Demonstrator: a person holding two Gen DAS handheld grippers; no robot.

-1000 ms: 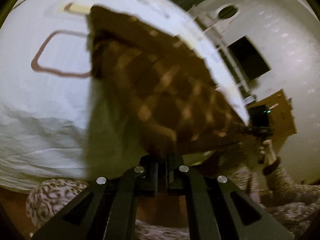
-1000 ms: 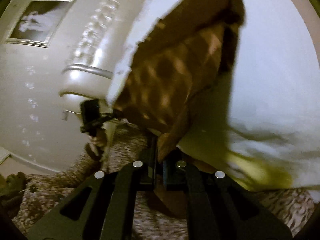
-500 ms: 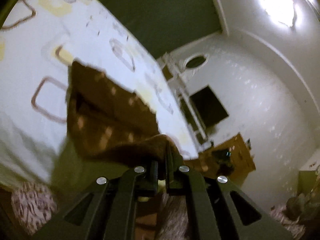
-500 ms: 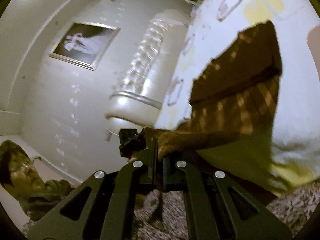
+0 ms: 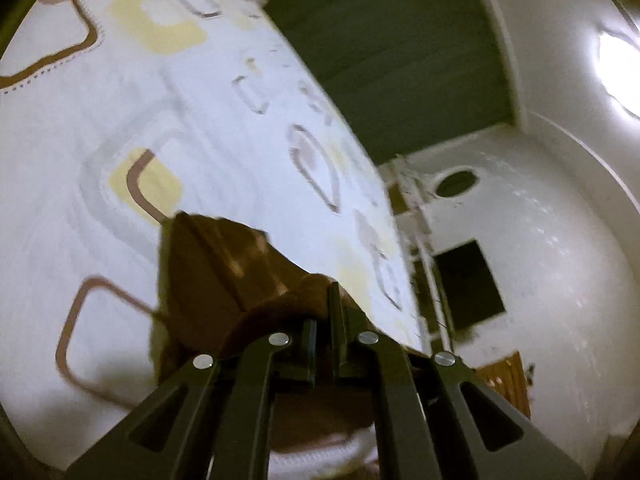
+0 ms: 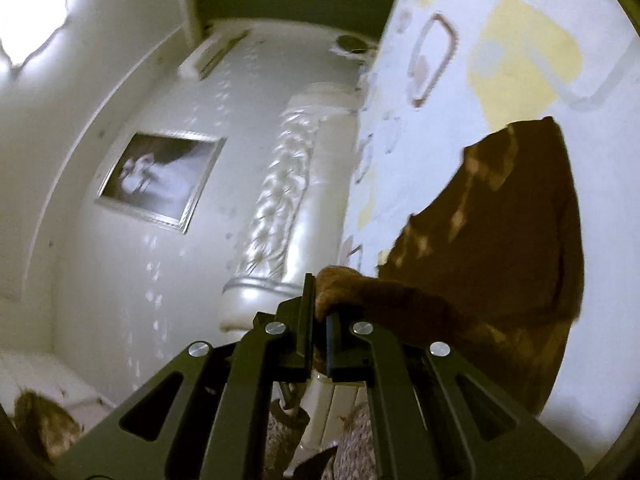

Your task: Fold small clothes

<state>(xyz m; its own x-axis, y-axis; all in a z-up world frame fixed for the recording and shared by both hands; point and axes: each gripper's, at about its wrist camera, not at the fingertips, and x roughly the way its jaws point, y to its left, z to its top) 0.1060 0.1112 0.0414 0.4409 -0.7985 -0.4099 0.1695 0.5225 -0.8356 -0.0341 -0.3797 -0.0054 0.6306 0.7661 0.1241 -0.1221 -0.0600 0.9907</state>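
**Both grippers carry the near edge of the brown cloth over for a fold**

Left wrist view: the left gripper [image 5: 324,320] sits at the bottom centre of the frame, its fingers [image 5: 335,312] drawn narrow and pinching a bunched edge of the brown checked garment [image 5: 216,272]. From the pinch the cloth runs up and to the left, and its far part lies on the bed cover [image 5: 200,120], a white sheet with brown and yellow rounded-square shapes that fills the left half of the frame. To the right are a pale wall, a dark green panel above it and a bright ceiling light at the upper right edge.

Right wrist view: the right gripper [image 6: 318,320] is at the bottom centre, its fingers [image 6: 307,312] likewise narrow and clamped on a rolled edge of the same garment [image 6: 500,248]. The cloth spreads to the right of the frame and rests on the bed cover [image 6: 520,52]. A padded white headboard [image 6: 280,192] and a framed picture [image 6: 160,176] take up the left half.

By my reading, the fold is midway: one edge is lifted off the bed and the opposite end lies flat. The next move likely calls for bringing both pinched corners across level with each other, laying them onto the resting edge so the borders line up, and only then letting go. Uneven travel of the two hands could skew the fold.
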